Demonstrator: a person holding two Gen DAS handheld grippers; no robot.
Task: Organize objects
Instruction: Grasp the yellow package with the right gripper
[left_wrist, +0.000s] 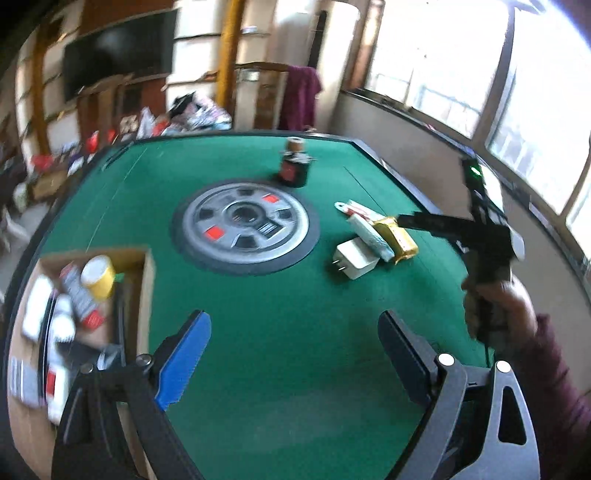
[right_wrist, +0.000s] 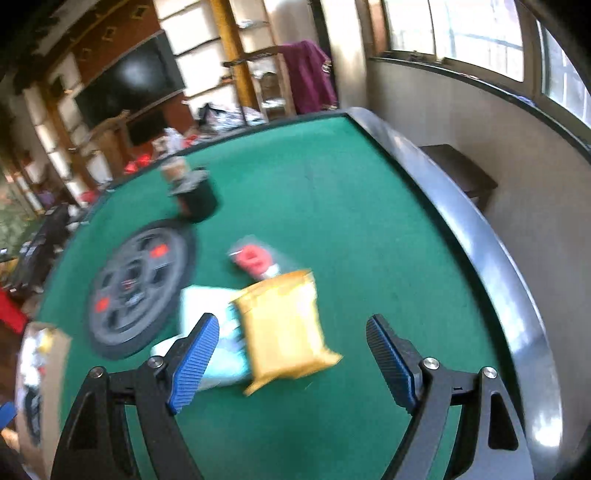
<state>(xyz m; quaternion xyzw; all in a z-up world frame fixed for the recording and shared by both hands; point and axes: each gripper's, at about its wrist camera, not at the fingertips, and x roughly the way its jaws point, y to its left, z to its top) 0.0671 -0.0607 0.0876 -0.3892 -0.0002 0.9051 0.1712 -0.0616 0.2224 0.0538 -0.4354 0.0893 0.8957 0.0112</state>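
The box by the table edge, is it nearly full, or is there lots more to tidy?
The cardboard box already holds several things, including a yellow-lidded tub. Both tools, left and right, are open and empty. Still on the green table: a yellow packet, a white charger, a dark jar.

**Smeared, cropped and covered**

The open brown cardboard box (left_wrist: 146, 295) at the tabletop's left runs off the left wrist view's edge, and the things inside it are smeared beyond naming, bar a yellow-and-white cylinder (left_wrist: 98, 277). In the right wrist view the yellow crinkled packet (right_wrist: 286, 328) is blurred, its print unreadable, and it covers part of the pale white-and-blue pack (right_wrist: 207, 306) beneath. The red item in clear wrapping (right_wrist: 253, 258) behind is too soft to identify. Background shelves are streaked.
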